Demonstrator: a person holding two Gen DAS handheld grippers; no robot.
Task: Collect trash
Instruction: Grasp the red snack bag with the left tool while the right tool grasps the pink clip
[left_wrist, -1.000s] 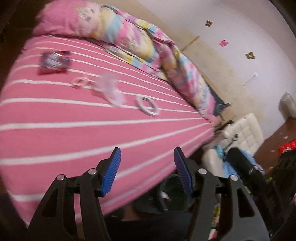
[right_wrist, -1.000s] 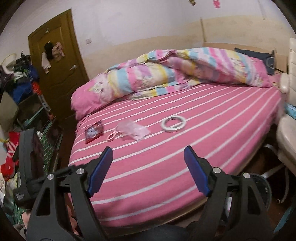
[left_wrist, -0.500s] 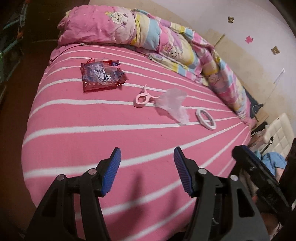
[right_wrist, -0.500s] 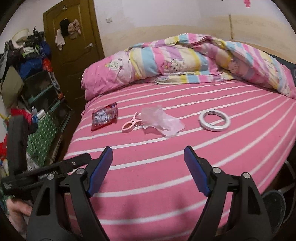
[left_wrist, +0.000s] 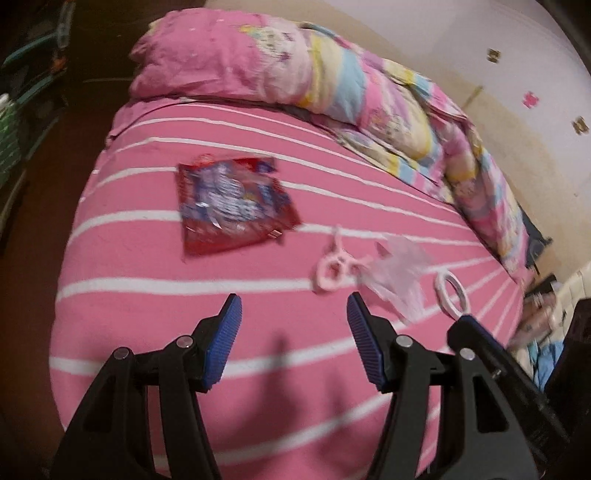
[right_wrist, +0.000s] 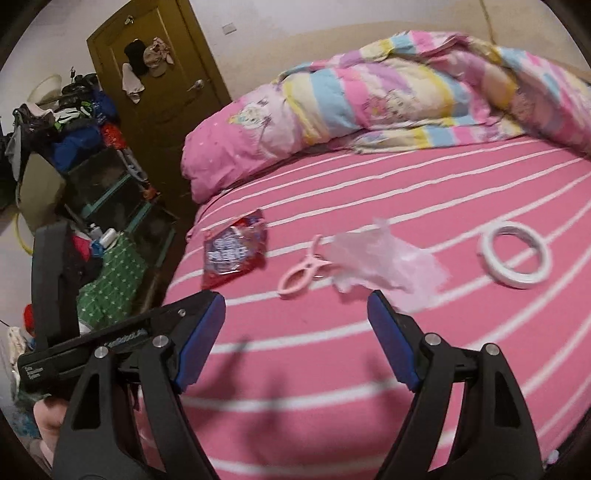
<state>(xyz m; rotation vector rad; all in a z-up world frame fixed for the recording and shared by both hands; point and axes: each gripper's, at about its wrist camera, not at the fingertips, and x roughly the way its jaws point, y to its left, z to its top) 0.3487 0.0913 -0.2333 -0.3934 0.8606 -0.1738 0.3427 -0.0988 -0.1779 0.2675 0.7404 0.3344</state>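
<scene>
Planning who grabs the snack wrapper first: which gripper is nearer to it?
Left, probably. The wrapper lies just ahead of the left gripper, slightly to its left. From the right gripper it sits farther off to the left, near the bed edge. Both are open and empty.

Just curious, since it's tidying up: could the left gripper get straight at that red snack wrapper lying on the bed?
Probably yes. The left gripper is open and empty, and the red snack wrapper lies flat ahead of it on the bed, with only bare sheet between. The pink clip sits off to the side.
</scene>
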